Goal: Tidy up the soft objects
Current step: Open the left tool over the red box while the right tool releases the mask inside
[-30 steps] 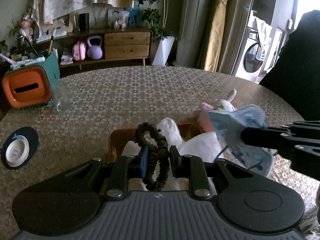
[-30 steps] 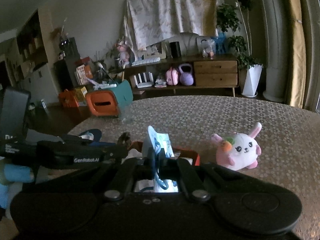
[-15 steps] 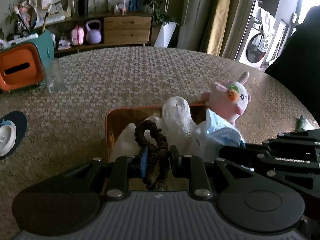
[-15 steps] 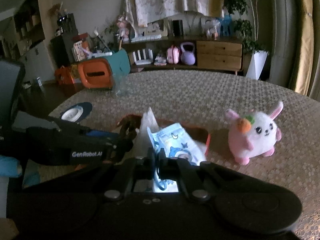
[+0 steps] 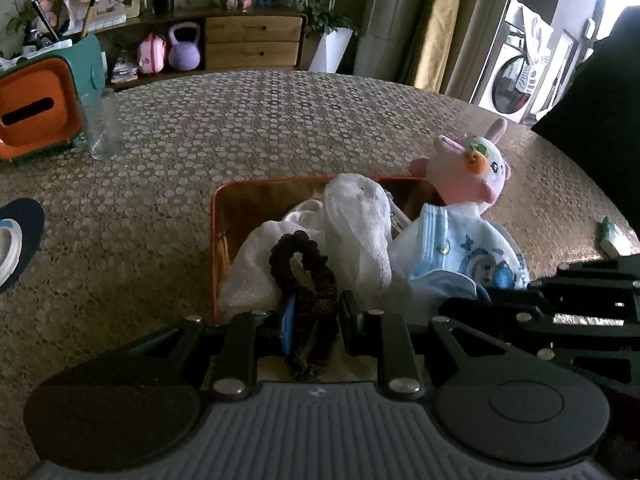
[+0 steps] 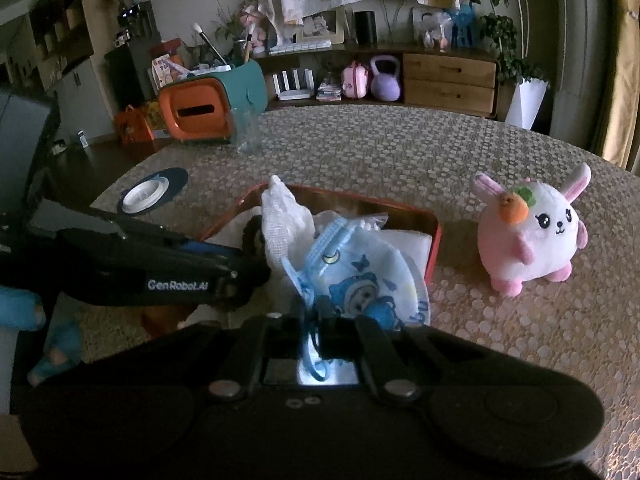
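nearby, plush bunny [image 6: 530, 236] beside orange box [image 5: 256, 196]; left tool [image 5: 312, 320] clamping scrunchie [image 5: 306, 276], right tool [image 6: 314, 320] clamping mask [image 6: 360, 280]

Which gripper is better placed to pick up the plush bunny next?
Probably the right gripper: the plush bunny sits on its side, but it must first release the face mask.

The orange-rimmed rectangular box [image 5: 218, 216] has its near edge hidden behind the left gripper's black body, and white gauzy cloths [image 5: 360, 220] cover most of its floor. The dark navy round coaster [image 5: 20, 236] is cut off by the left view's edge. The small green packet [image 5: 610, 236] is too small to identify.
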{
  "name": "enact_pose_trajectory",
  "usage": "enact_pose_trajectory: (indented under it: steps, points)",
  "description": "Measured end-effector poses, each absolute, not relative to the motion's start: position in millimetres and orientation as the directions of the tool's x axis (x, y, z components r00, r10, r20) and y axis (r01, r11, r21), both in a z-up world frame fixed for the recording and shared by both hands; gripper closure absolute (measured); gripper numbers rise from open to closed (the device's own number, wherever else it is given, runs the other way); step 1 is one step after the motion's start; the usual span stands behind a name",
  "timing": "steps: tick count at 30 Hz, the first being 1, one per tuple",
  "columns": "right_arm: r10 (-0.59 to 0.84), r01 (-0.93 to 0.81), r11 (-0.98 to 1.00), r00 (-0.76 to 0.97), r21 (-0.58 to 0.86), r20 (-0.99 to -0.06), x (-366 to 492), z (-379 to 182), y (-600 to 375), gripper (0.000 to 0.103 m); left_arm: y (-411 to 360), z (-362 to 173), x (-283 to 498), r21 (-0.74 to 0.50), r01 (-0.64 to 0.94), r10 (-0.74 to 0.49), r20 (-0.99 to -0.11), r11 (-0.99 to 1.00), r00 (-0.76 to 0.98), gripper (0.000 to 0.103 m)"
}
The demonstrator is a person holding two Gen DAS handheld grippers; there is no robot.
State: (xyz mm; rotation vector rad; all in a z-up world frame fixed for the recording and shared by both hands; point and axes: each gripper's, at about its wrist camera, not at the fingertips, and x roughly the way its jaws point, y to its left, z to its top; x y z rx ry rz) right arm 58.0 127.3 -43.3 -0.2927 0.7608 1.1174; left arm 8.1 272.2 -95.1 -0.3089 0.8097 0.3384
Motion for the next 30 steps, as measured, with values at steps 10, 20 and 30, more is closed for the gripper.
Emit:
enact_pose_trajectory:
  steps: [10,20,30]
  points:
    - [0.718,-0.885,0.439,0.242,0.155,-0.652,57.4,-29.8,118.0,0.084,268.0,-85.8,0.5,-0.136,-0.409,0.192,-0.722,0.902,0.665,0.076]
    - [0.748,-0.880,0.443,0.260,0.168,-0.610,58.0,-10.4,97.0,0.065,253.6,-63.0,-12.6,-0.108,-0.390,0.227,-0.661,0.915,0.716,0.033]
    - [0.783,-0.881,0.441,0.286,0.169,-0.553,47.1,12.8,65.7,0.050,230.4,-35.1,-31.8,-0.075,-0.370,0.251,-0.609,0.926,0.752,0.027]
